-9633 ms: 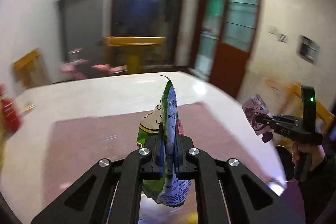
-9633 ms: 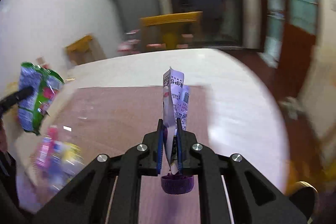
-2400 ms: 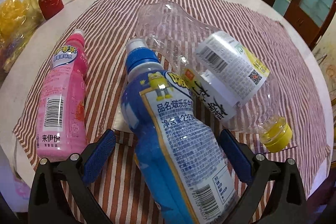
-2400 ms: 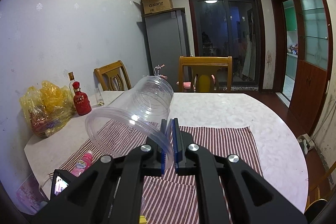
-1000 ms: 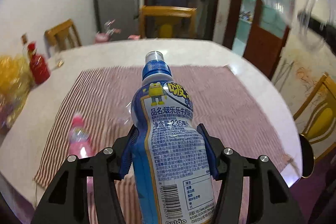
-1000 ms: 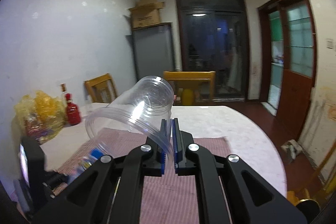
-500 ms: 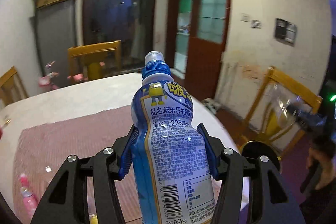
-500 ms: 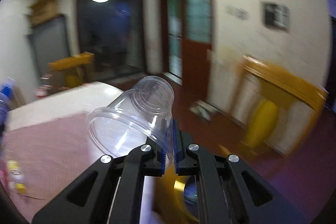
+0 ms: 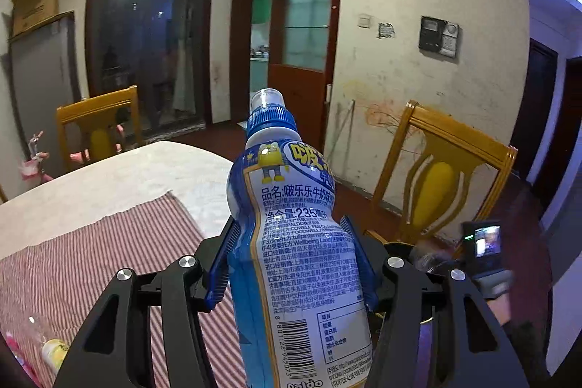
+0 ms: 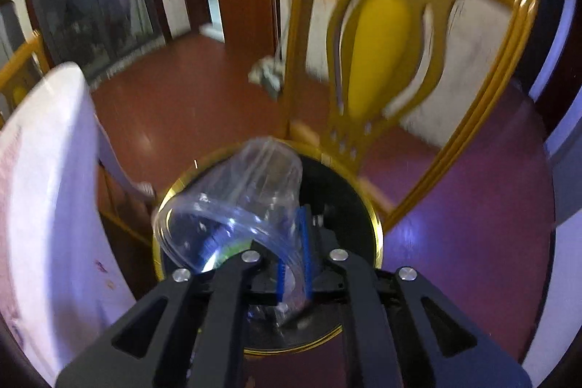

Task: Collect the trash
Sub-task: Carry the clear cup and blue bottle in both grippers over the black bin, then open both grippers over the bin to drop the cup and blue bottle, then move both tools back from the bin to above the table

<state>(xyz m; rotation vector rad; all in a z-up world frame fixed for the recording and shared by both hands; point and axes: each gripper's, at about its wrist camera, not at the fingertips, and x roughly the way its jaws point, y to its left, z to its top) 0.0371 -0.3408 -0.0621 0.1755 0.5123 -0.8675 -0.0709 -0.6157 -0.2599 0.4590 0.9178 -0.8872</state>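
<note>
Right hand-held gripper (image 10: 293,244) pinches the clear cup (image 10: 232,202) by its wall directly over the gold-rimmed bin (image 10: 374,224), lined up to drop; left hand-held gripper (image 9: 291,264) clamps the blue bottle (image 9: 294,242) upright, waiting beside the bench (image 9: 138,177).

Left view level across table (image 9: 120,177), right view steeply down, both catching chair (image 9: 442,166)

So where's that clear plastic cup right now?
In the right wrist view the clear plastic cup is pinched by its rim in the right gripper, above the gold-rimmed bin, beside the yellow chair.
</note>
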